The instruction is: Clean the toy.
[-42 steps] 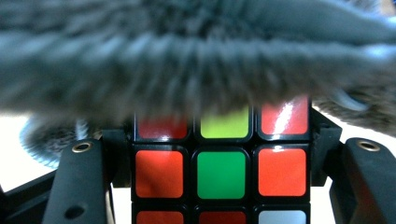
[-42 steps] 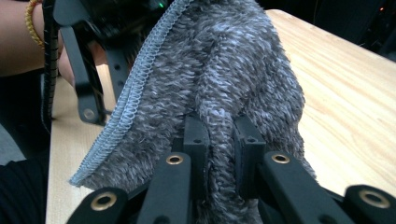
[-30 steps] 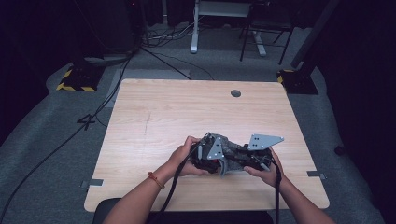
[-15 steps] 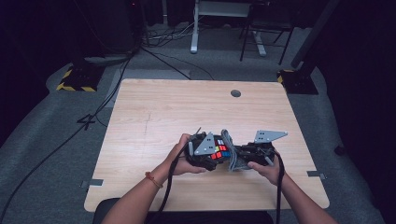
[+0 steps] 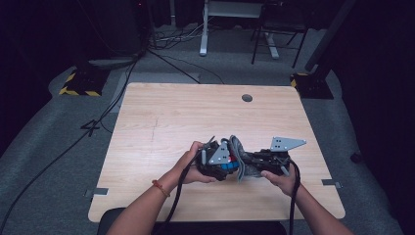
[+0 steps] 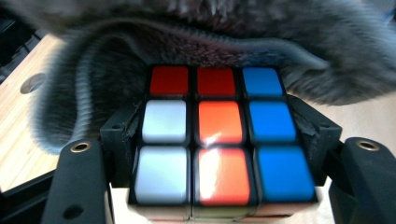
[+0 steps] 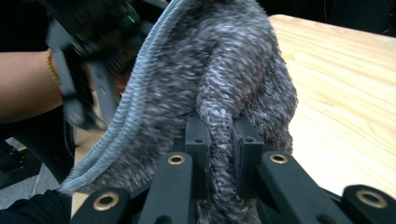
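The wooden table (image 5: 161,122) carries the work at about six o'clock of its top, just in front of the person. There the two tools meet nose to nose over its near edge.

The grey fleece pouch (image 7: 219,88) hangs from the right gripper (image 7: 219,154), whose jaws are pinched tight on a fold of its fabric. Its ribbed hem (image 7: 135,107) runs from about seven o'clock up to one o'clock in the right gripper view, so the long axis is tilted near upright there, and the mouth seems to face the other tool, though blur makes that uncertain.

The left gripper (image 6: 224,140) is clamped on a Rubik's cube (image 6: 223,140), one pad on each side face. A face of red, orange, blue and white stickers looks back at the camera, its rows square to the jaws. The pouch arches over the cube from nine round to three o'clock.

To do this well, I would keep the fold taut so the mouth stays open, drive the cube in straight, and release only once fabric covers it.
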Demonstrator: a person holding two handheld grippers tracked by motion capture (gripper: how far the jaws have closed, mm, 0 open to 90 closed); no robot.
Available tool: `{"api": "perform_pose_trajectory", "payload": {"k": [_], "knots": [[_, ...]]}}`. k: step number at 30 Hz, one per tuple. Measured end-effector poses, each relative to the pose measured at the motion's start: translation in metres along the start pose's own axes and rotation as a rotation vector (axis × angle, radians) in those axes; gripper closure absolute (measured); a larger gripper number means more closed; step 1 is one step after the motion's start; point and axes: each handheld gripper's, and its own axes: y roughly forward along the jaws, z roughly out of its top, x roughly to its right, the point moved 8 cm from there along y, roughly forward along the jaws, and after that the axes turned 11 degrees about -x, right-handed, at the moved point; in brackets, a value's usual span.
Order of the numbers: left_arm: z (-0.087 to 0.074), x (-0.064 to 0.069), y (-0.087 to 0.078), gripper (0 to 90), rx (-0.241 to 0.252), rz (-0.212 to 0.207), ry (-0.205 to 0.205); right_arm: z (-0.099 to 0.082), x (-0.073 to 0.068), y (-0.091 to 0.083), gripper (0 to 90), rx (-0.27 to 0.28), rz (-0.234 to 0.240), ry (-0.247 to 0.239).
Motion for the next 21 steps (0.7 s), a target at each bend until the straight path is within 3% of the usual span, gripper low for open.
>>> {"api": "perform_pose_trajectory", "payload": {"k": [2,5,8,11,17,21], "knots": [[0.000,0.001,0.004,33.2,-0.031,0.014,0.013,0.001,-0.003,0.001,79.9,-0.010,-0.012,-0.022],[0.002,-0.001,0.007,33.3,-0.028,0.016,-0.002,0.000,-0.001,0.001,79.7,-0.013,-0.037,-0.021],[0.003,-0.003,0.002,33.4,-0.013,0.014,-0.006,-0.001,0.003,0.000,79.6,-0.029,-0.078,-0.028],[0.004,-0.007,-0.007,33.5,0.021,0.013,-0.024,-0.008,0.009,0.004,79.6,-0.086,-0.136,-0.044],[0.002,-0.017,-0.024,33.5,0.061,0.032,-0.047,-0.025,0.018,0.019,79.6,-0.172,-0.137,-0.003],[0.003,-0.016,-0.026,33.4,0.074,0.018,-0.051,-0.019,0.012,0.016,79.5,-0.150,-0.116,-0.014]]}}
